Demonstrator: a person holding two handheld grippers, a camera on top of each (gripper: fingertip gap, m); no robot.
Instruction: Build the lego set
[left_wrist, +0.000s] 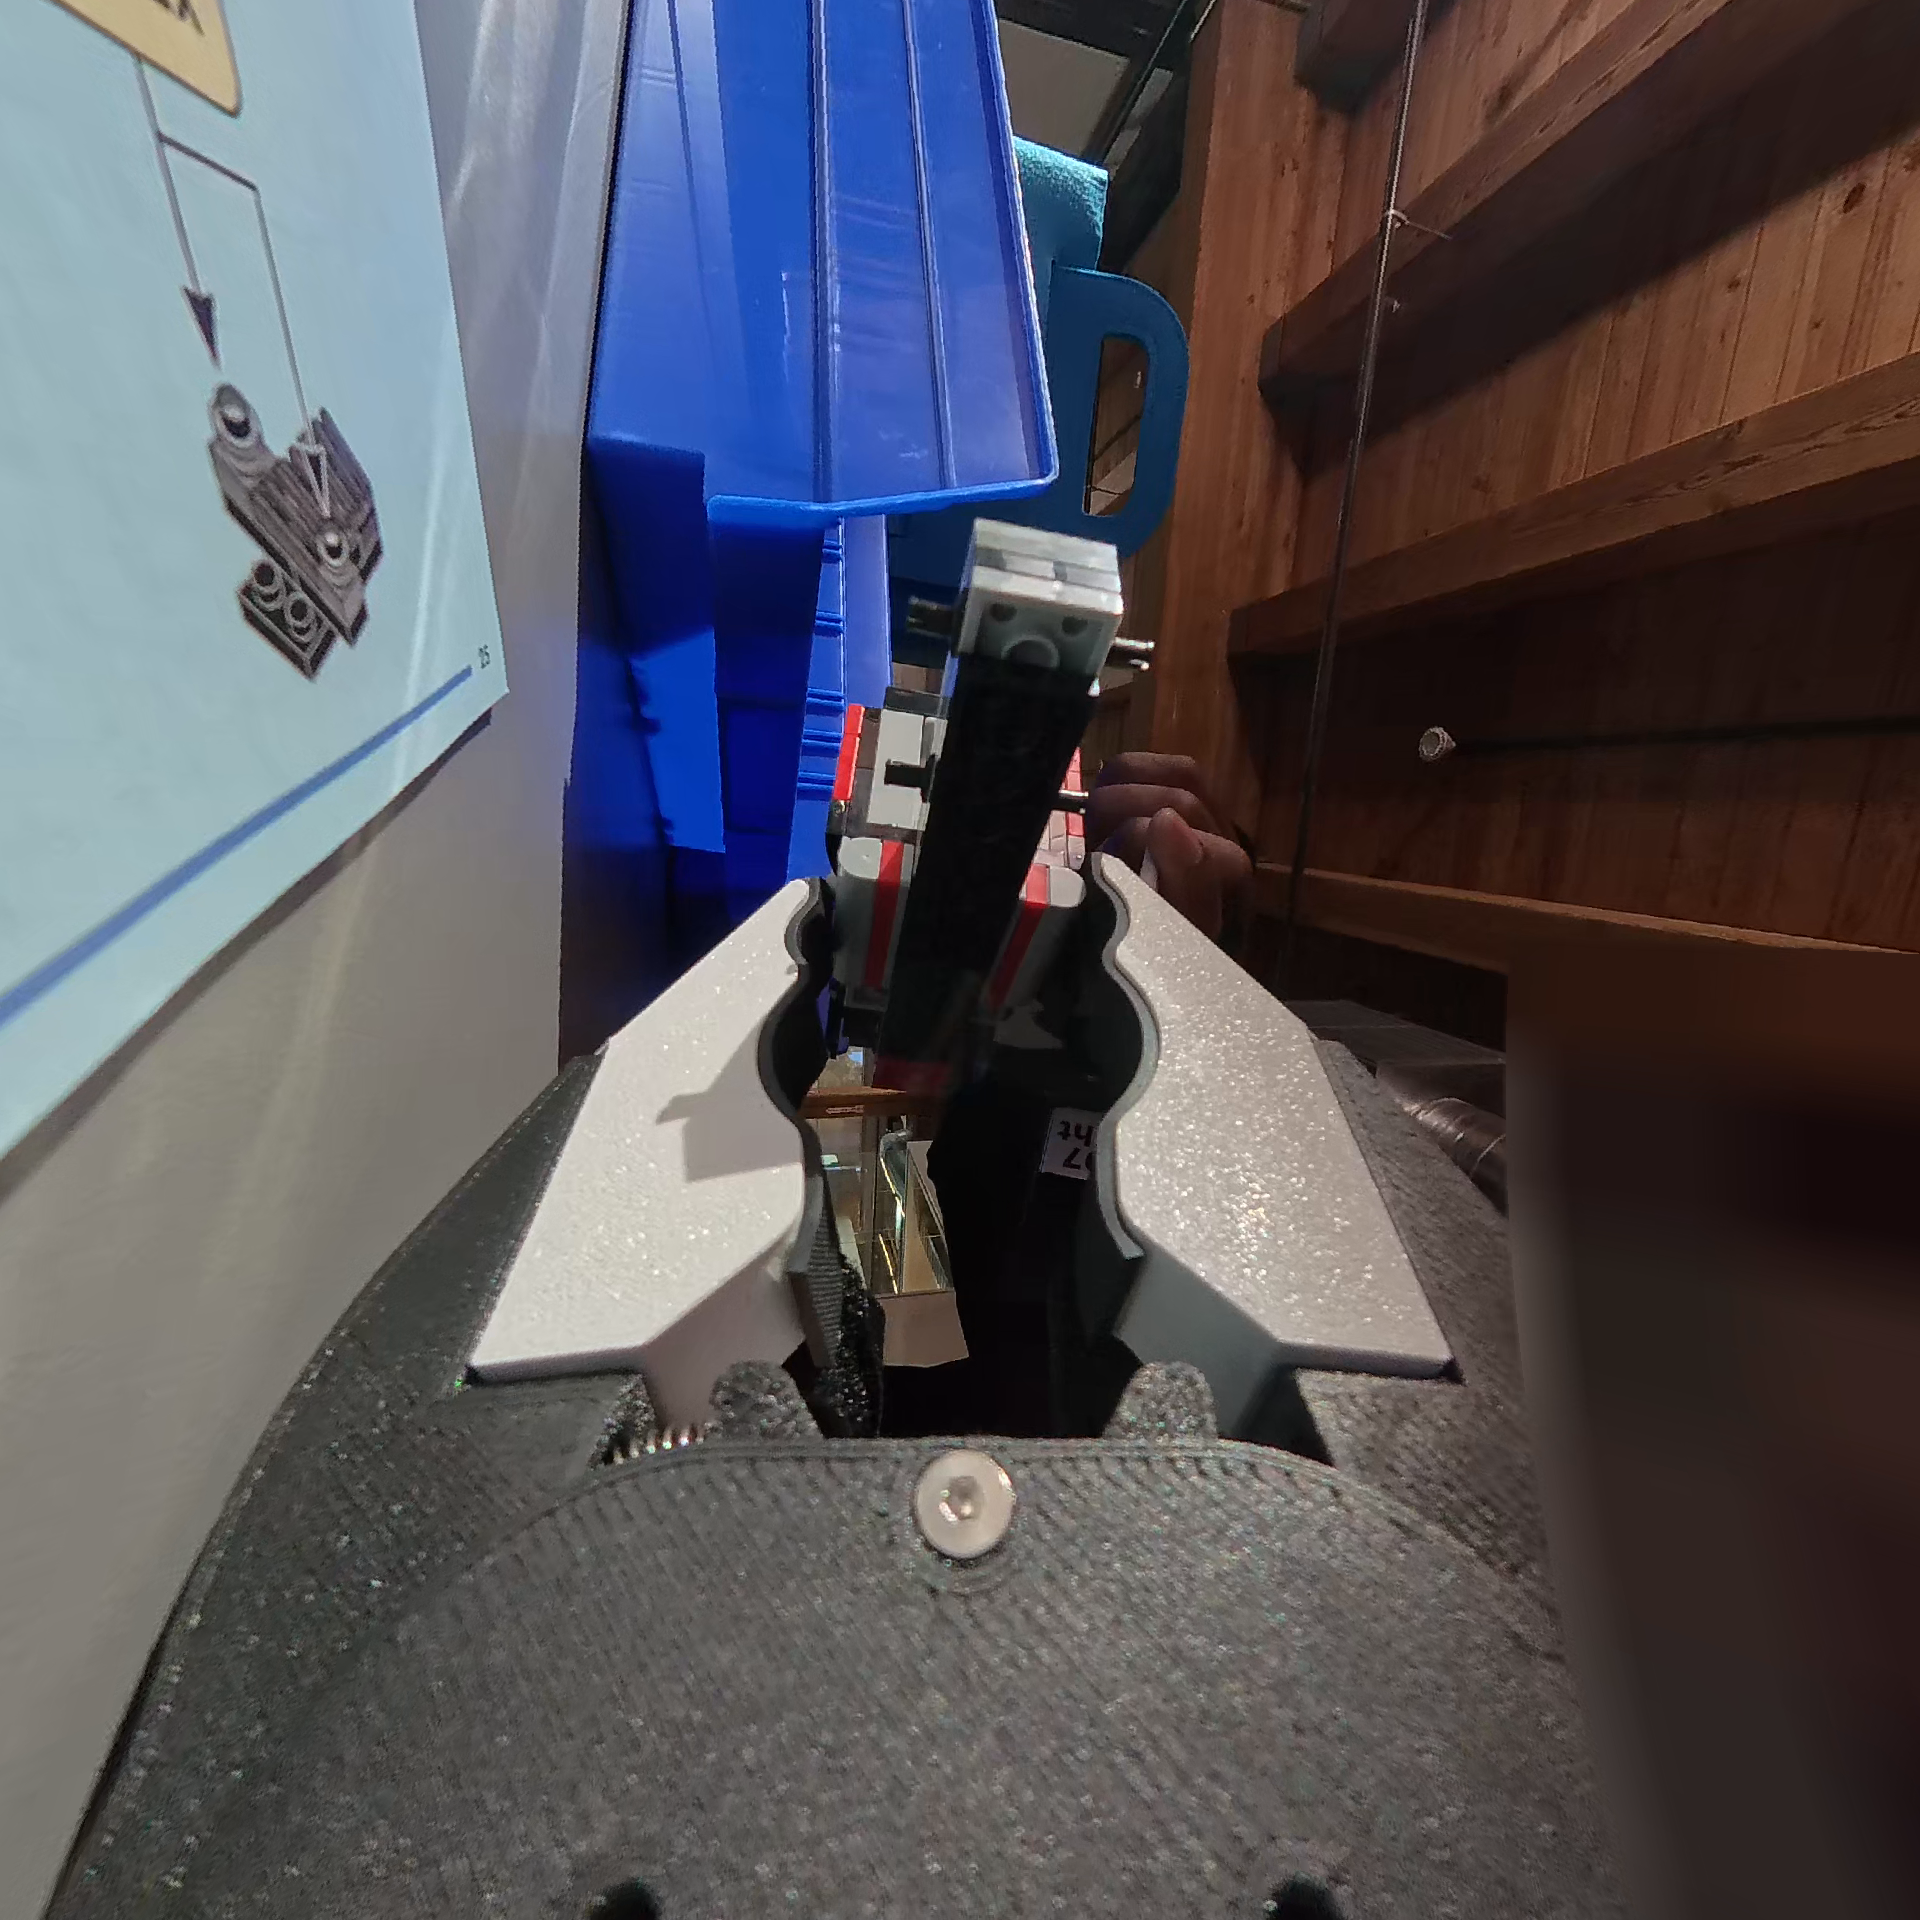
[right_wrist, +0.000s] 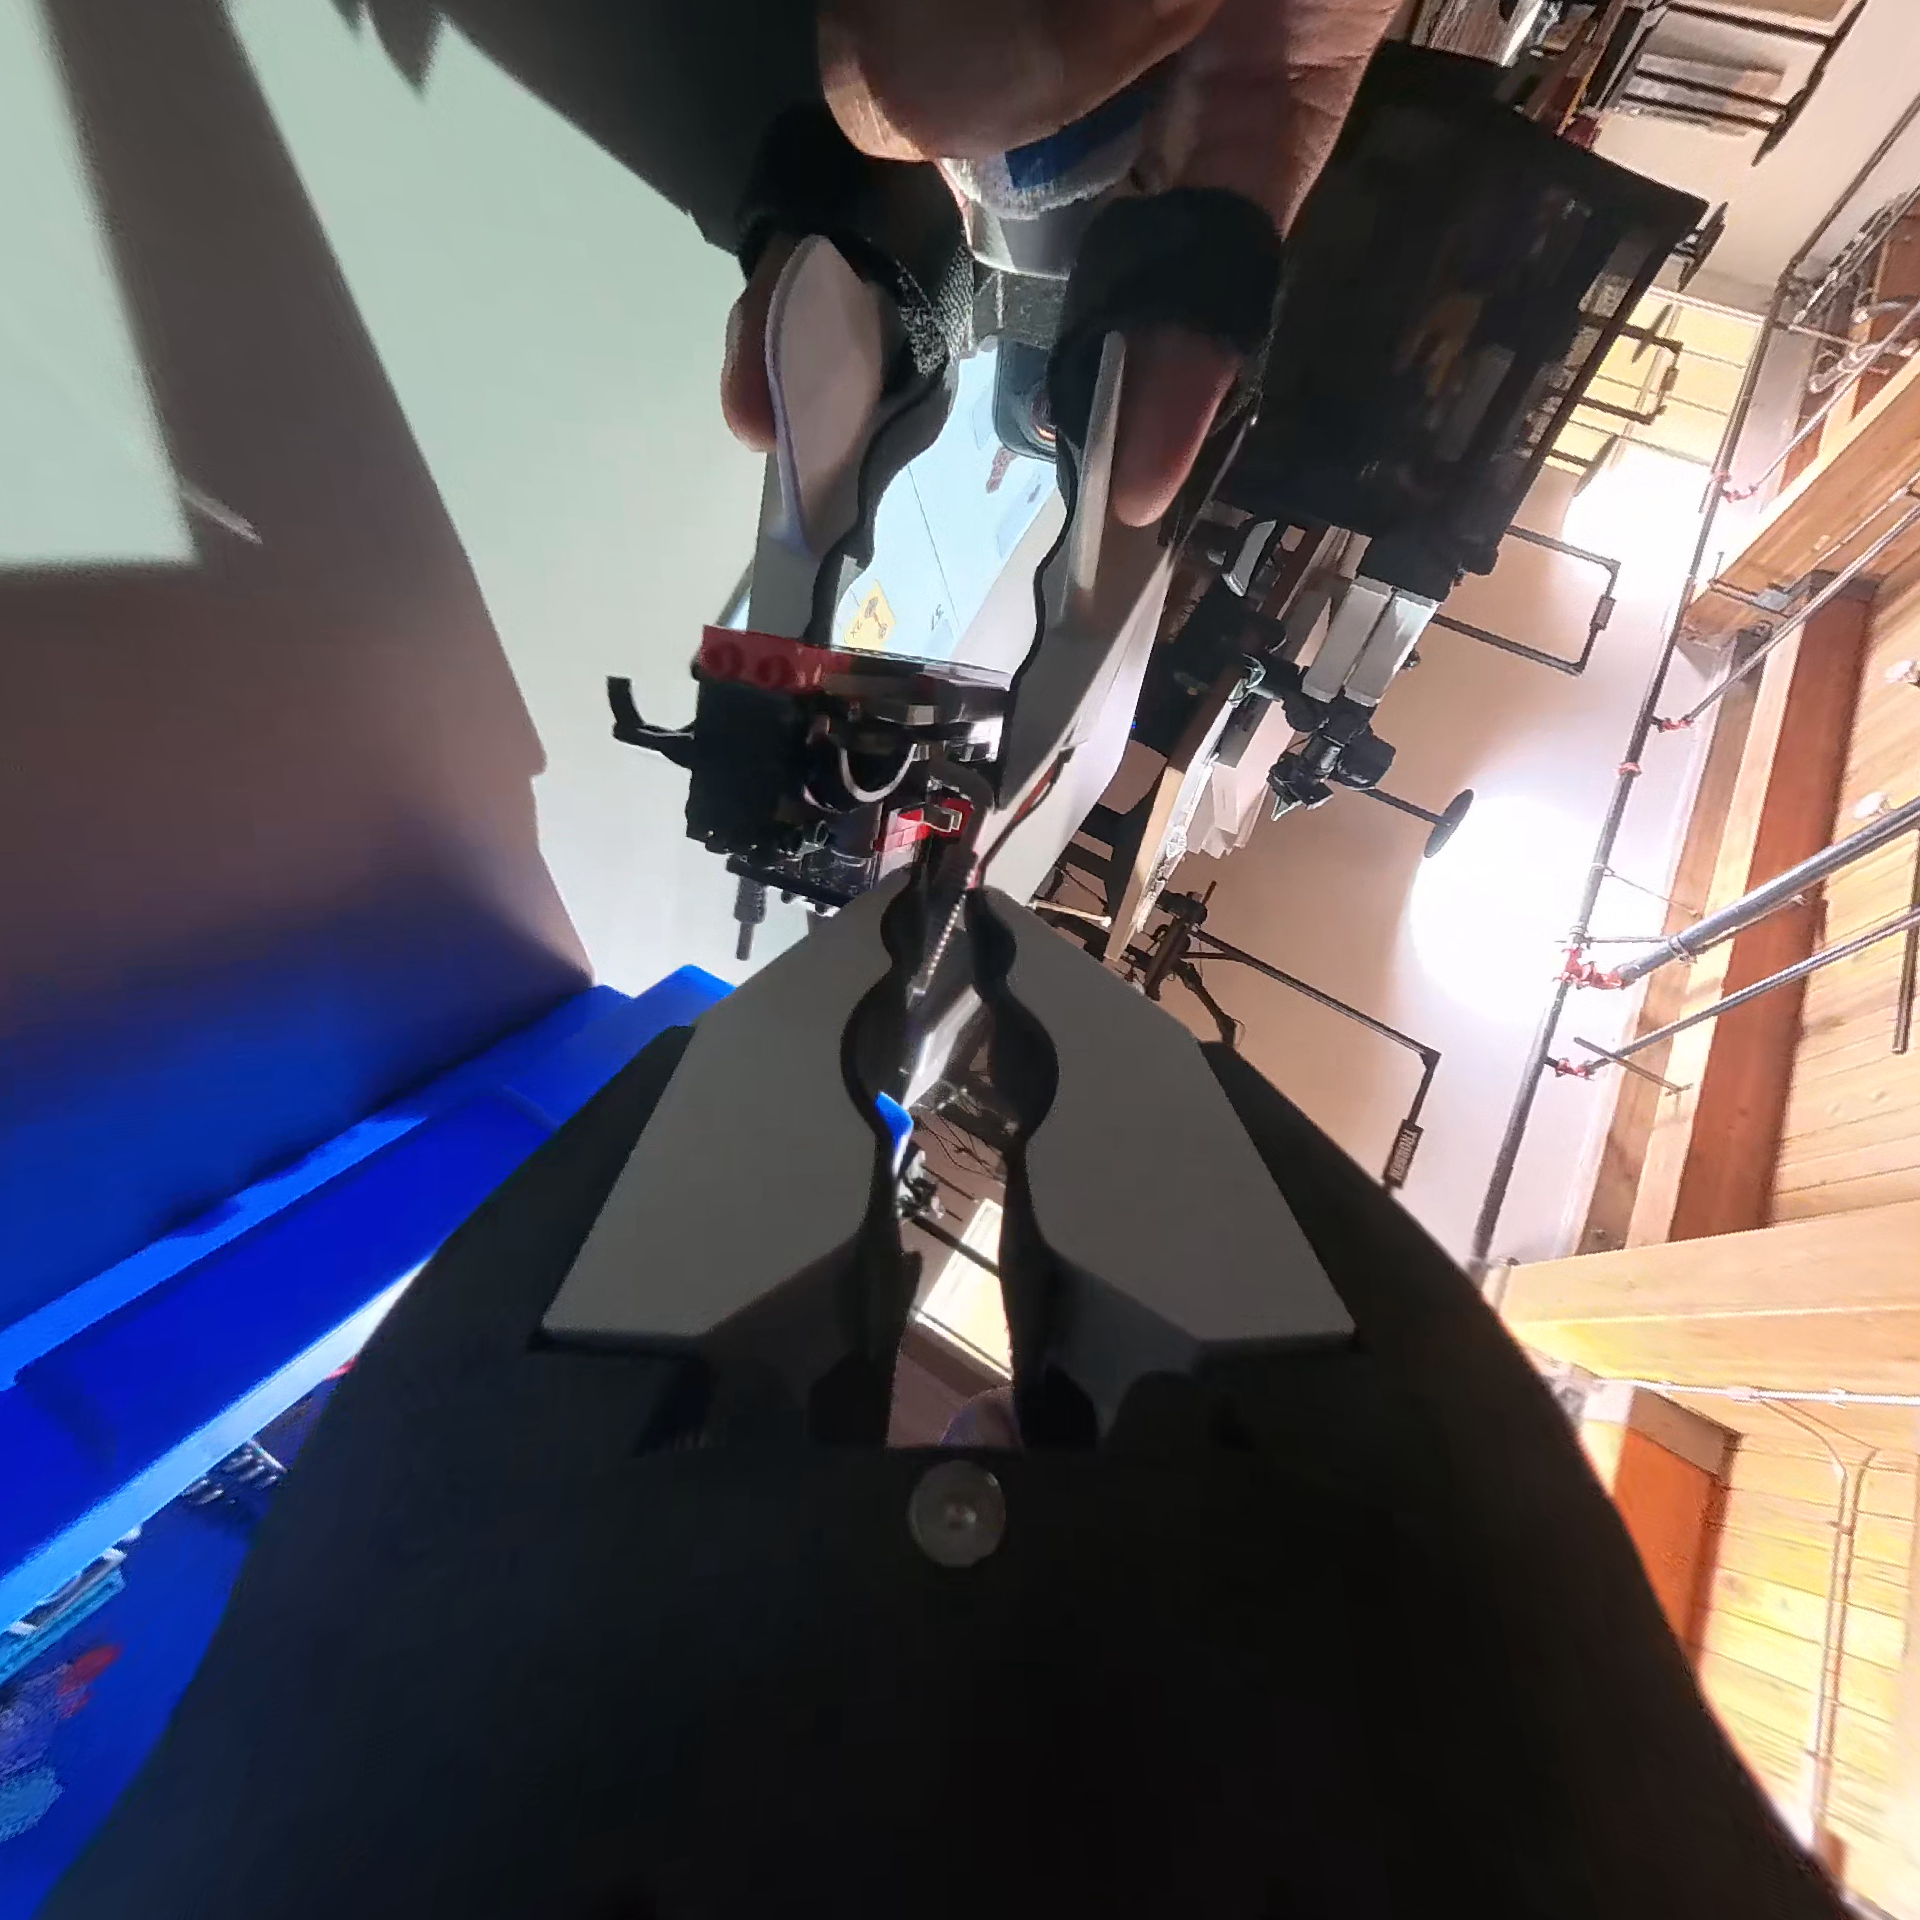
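A: How many hand-held grippers are on the model?

B: Two. The left hand-held gripper (left_wrist: 951, 914) has its two pale fingers closed against the sides of one lego model (left_wrist: 977, 831), a black, grey and red build held up in the air. From the right wrist view, the same model (right_wrist: 821, 748) hangs at the tips of that left hand-held gripper (right_wrist: 925, 613), with a hand (right_wrist: 1060, 94) behind it.

A: And the right one?

B: The right hand-held gripper (right_wrist: 940, 899) is nearly closed, its tips at the model's red and black end. Whether it pinches a piece there, I cannot tell; the spot is too dark and small.

A: What else is around?

B: One instruction page (left_wrist: 208, 499) lies on the counter (left_wrist: 312, 1039), beside a blue bin (left_wrist: 790, 260). The bin (right_wrist: 312, 1195) holds loose pieces (right_wrist: 62, 1704), too blurred to count. Wooden boards (left_wrist: 1558, 520) fill the far side.
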